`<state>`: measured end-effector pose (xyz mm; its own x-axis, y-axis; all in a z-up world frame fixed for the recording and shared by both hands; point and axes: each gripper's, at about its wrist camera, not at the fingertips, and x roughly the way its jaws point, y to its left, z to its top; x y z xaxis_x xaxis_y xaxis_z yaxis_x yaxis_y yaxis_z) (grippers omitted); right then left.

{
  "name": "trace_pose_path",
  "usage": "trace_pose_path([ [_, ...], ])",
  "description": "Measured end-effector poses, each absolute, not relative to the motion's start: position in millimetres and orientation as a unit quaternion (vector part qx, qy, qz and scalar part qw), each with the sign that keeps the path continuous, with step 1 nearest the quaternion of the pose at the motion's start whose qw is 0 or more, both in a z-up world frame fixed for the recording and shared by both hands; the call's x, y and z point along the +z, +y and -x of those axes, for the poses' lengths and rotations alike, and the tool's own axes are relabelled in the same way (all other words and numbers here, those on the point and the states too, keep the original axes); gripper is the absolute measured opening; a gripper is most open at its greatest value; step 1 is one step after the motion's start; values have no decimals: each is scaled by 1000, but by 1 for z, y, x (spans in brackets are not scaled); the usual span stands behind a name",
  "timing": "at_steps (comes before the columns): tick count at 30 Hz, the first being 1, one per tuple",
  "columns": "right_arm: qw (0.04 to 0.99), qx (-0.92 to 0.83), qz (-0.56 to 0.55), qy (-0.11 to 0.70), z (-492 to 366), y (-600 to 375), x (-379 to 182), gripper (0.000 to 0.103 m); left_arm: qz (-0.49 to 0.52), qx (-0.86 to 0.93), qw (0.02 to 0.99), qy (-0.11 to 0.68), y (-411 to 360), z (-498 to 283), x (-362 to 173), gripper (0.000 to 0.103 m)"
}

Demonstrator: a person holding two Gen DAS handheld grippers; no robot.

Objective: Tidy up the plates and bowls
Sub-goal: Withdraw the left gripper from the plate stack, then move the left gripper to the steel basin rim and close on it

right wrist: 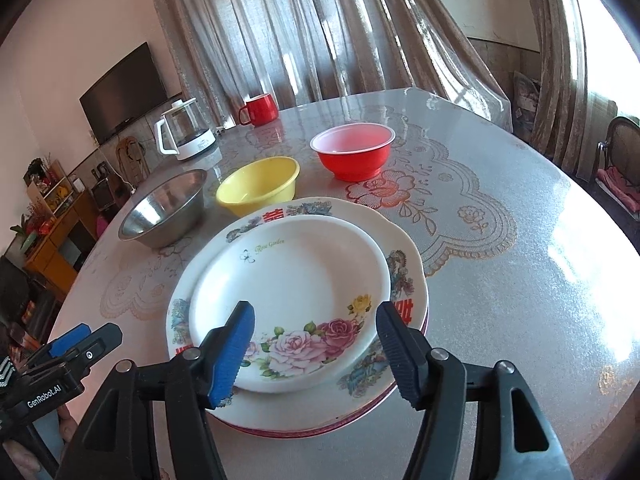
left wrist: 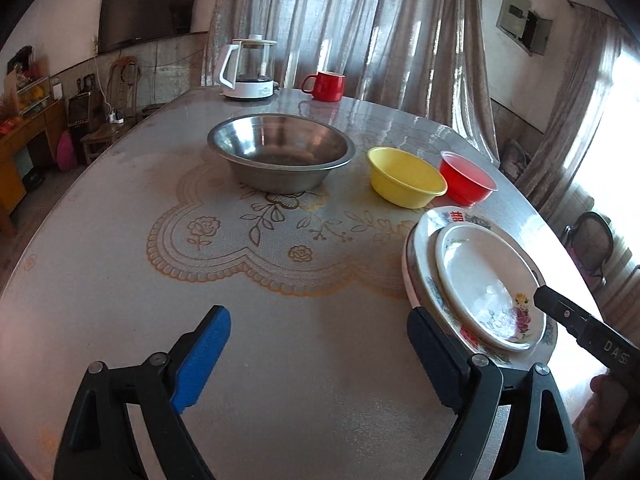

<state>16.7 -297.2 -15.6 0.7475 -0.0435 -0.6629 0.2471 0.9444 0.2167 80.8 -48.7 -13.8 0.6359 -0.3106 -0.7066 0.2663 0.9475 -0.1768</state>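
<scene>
Right wrist view: right gripper (right wrist: 314,350) jaws apart over rose plate (right wrist: 288,280) stacked on bigger plate (right wrist: 404,276), near worktop (right wrist: 520,320) edge; left gripper (left wrist: 318,354) also apart, w/ nothing held; plates prob stiff, slick, breakable, so grab at rim.

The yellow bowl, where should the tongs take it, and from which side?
Grip the yellow bowl by its thin flared rim, one finger inside and one outside. It stands upright and open. Its left side, facing the steel bowl, looks freest; the plate stack crowds another side.
</scene>
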Motion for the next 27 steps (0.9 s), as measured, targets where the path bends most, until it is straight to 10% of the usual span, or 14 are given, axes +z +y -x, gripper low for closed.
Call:
trace_pose_path([
  [27,907,51,-107,405,-79,-217,-19,64,118,-102,890,430,38,-102,-39,89],
])
